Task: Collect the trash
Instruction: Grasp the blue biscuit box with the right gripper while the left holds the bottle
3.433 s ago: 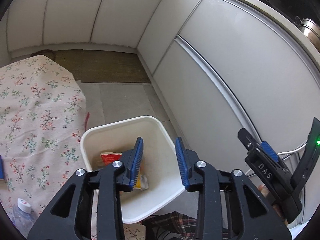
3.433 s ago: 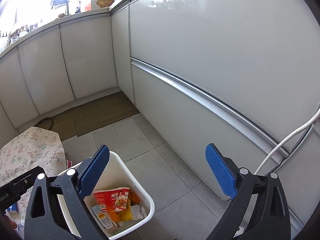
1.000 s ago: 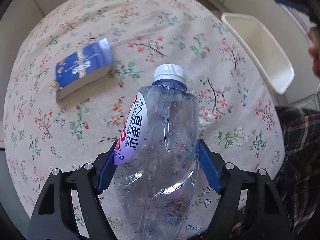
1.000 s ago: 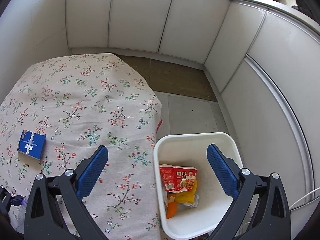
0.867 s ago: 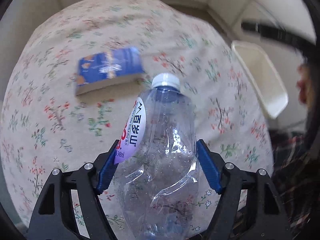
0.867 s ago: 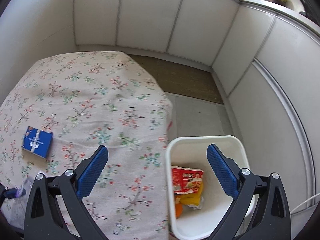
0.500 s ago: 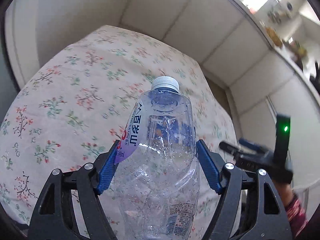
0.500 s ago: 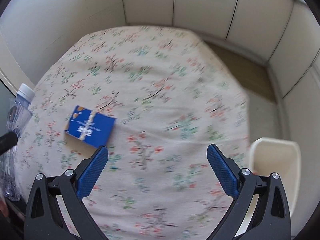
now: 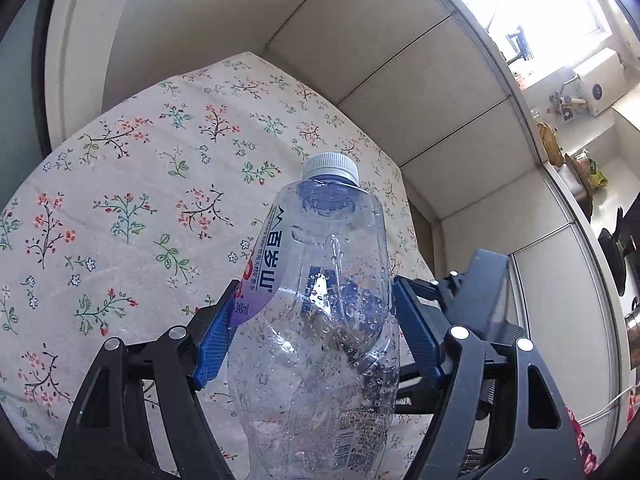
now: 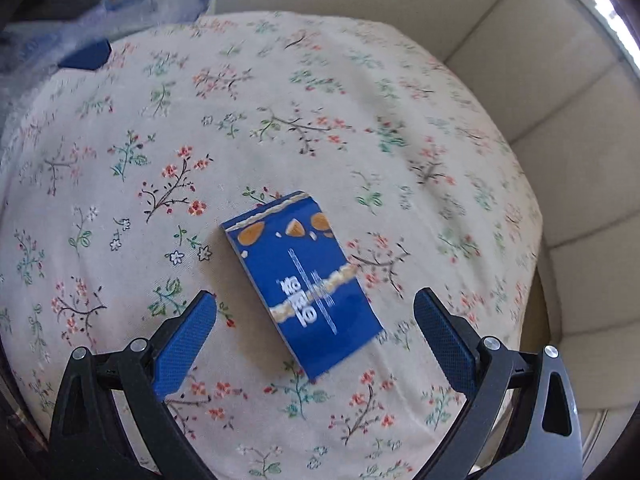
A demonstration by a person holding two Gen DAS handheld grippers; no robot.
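Left wrist view: a clear plastic bottle (image 9: 320, 320) with a white cap (image 9: 330, 167) is clamped between the blue pads (image 9: 214, 340) of the left gripper (image 9: 312, 336). The bottle is held cap-forward, away from the camera, with its body dented where the pads press. A purple-and-white label (image 9: 262, 276) is seen on the bottle's left side, against the left pad. Droplets are visible on the inner wall. A floral tablecloth (image 9: 132, 208) lies beyond and below the bottle. White cabinet fronts (image 9: 404, 92) are seen ahead and to the right of the gripper.

Right wrist view: the right gripper (image 10: 316, 330) is spread wide with nothing between its pads. A blue snack box (image 10: 300, 280) lies flat on the tablecloth, just ahead of the gripper and between the lines of the two fingers; neither pad touches it. The box is turned at an angle, its near corner toward the right finger. The frame is slightly motion-blurred. The held bottle and one left-gripper pad are seen at far upper left, well apart from the box.
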